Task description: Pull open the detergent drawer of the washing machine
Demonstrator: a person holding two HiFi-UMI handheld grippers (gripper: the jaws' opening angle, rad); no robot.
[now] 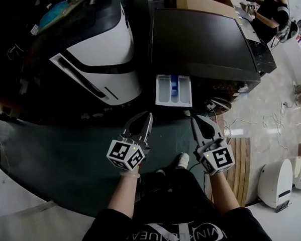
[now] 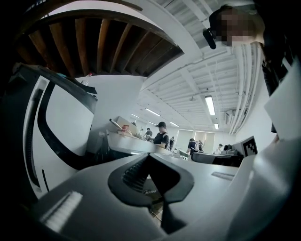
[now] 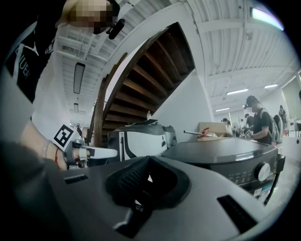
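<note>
Both left gripper (image 1: 147, 116) and right gripper (image 1: 195, 119) are shown with fingers pressed together, empty; the light, stiff detergent drawer (image 1: 173, 90) at twelve o'clock is best gripped by its front edge.

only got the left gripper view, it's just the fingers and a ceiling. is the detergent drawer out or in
Observer: Out. In the head view the detergent drawer juts from the front of the washing machine, with its compartments open to the camera.
Operator: is the right gripper on it
Observer: No. The right gripper sits short of the drawer and apart from it. The right gripper view shows its fingers together with nothing between them.
</note>
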